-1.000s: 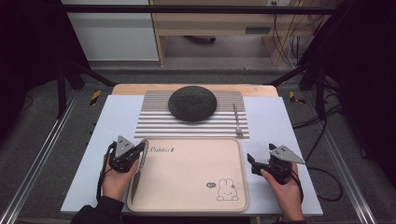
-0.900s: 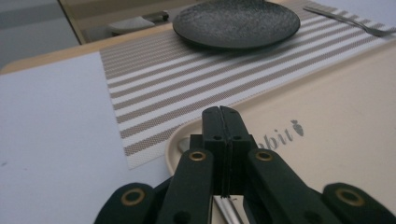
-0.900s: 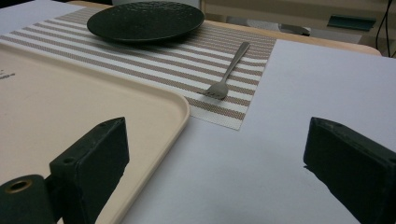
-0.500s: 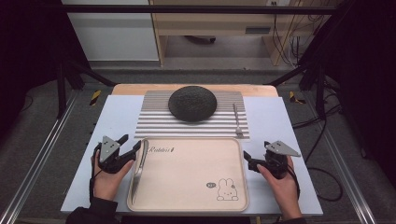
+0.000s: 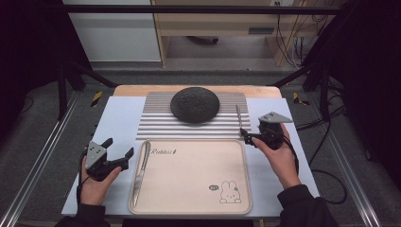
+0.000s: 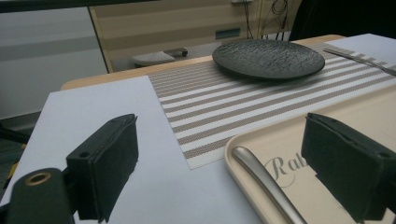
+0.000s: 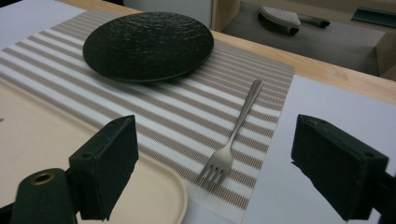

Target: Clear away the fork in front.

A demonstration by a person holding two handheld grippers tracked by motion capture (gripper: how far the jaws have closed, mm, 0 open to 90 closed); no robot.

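while both tongs gape, a knife (image 5: 141,171) lies in the tray (image 5: 198,198), a fork (image 7: 232,140) beside the plate (image 5: 195,104).

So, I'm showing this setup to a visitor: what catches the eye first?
Probably the black plate, centred on the striped placemat at the table's far side. Next, the beige tray in front, with a knife along its left edge. An open tool flanks it each side: left tool, right tool.

the dark plate (image 7: 148,44) is showing a rough, pebbled matt face, while the fork (image 7: 232,140) and knife (image 6: 270,184) are gleaming as smooth brushed metal. the striped placemat (image 7: 196,121) is looking finely woven, and the beige tray (image 5: 194,177) is looking like smooth matt plastic over pale paper-like sheeting (image 6: 93,100).
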